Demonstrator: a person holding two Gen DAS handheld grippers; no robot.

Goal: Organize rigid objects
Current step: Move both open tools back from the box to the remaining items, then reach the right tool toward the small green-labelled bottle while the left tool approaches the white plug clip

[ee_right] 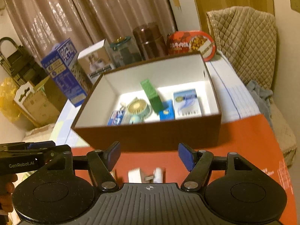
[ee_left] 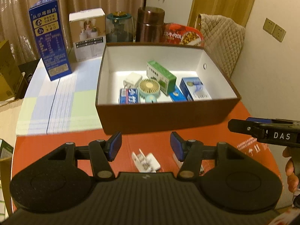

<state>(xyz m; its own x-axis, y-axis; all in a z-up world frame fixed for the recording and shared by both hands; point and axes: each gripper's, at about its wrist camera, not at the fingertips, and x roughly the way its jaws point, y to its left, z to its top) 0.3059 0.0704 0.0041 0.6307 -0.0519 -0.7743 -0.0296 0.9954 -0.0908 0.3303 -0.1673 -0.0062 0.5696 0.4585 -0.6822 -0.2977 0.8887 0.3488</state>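
Brown box (ee_left: 165, 116) open on top; its tall front wall stands just beyond both grippers. Left gripper (ee_left: 145, 144) and right gripper (ee_right: 149, 154) both spread wide, nothing between the pads.

Box floor crowded along the near side: toothpaste box (ee_left: 129, 96), mini fan (ee_left: 150, 90), green carton (ee_left: 161, 76), blue-white carton (ee_left: 196, 89), white charger (ee_left: 132, 80). Far strip of the floor bare, also the far left corner.

Behind the box a row closes the back: white carton (ee_left: 87, 33), glass jar (ee_left: 119, 27), brown flask (ee_left: 150, 24), red tin (ee_left: 182, 34). Tall blue milk carton (ee_left: 49, 43) stands to the left.

Checked cloth (ee_left: 56, 101) left of the box is open. On the red mat (ee_left: 146, 142) before the box, a white plug adapter (ee_left: 146, 161) lies under the left gripper.
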